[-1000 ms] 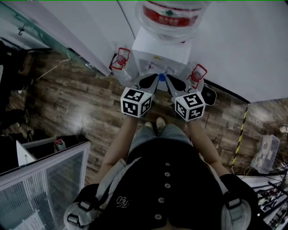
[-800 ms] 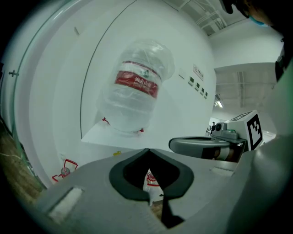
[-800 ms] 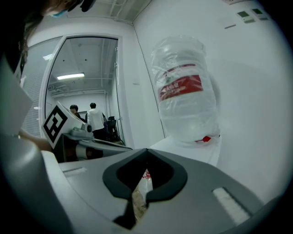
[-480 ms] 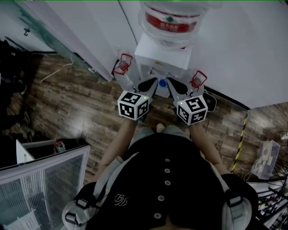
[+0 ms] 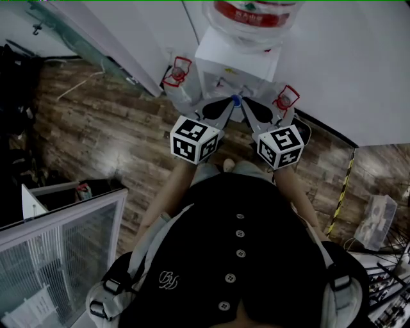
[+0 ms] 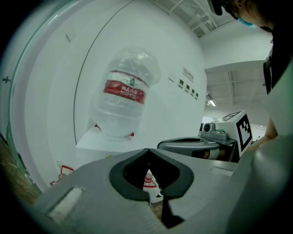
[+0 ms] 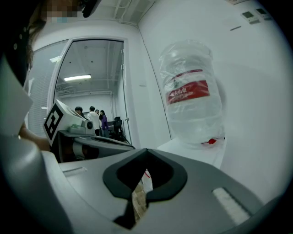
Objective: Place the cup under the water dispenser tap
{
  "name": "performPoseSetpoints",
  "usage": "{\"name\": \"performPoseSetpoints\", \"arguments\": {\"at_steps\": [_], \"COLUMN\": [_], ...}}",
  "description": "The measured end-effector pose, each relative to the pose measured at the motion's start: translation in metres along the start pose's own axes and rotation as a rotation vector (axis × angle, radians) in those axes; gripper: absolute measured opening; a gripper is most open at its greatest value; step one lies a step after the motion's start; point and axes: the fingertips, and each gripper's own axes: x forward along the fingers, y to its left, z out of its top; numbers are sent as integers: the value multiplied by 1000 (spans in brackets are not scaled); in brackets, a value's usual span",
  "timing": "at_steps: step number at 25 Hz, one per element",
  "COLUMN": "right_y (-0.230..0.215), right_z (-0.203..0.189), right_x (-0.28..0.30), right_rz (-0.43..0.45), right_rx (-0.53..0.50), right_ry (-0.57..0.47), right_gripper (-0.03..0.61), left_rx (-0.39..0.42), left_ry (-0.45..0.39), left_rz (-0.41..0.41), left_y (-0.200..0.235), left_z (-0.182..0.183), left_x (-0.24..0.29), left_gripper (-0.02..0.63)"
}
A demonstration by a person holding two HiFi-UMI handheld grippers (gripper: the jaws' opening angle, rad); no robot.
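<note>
Lifted a little and drawn closer to the water dispenser [image 5: 238,64], the left gripper [image 6: 147,150] and right gripper [image 7: 146,150] now point at its front, tips on either side of the blue tap [image 5: 236,100]. Each gripper's jaws are pressed together with nothing between them. A bottle [image 5: 251,16] sits on the dispenser, against the white wall [image 5: 346,70]. No view shows the cup.

No legible print on bottle label [image 6: 124,90]

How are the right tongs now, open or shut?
Shut. In the right gripper view, the right tongs have their jaws closed tip to tip, and nothing is held between them.
</note>
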Motion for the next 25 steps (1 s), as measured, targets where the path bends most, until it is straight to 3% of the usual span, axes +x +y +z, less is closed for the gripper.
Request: {"name": "performPoseSetpoints", "arguments": {"at_steps": [15,25], "right_y": [6,3], "right_z": [-30,-41], "right_x": [-10,-12], "right_rz": [-7,-11], "right_rx": [45,31], "right_ry": [51,86], "right_gripper": [0,0], "left_rx": [-58,-45], "left_ry": [58,86], "left_rz": [31,26], "left_y": [0,-3], "left_z": [-36,-47], "left_x": [-1,1], "left_gripper": [2,2]}}
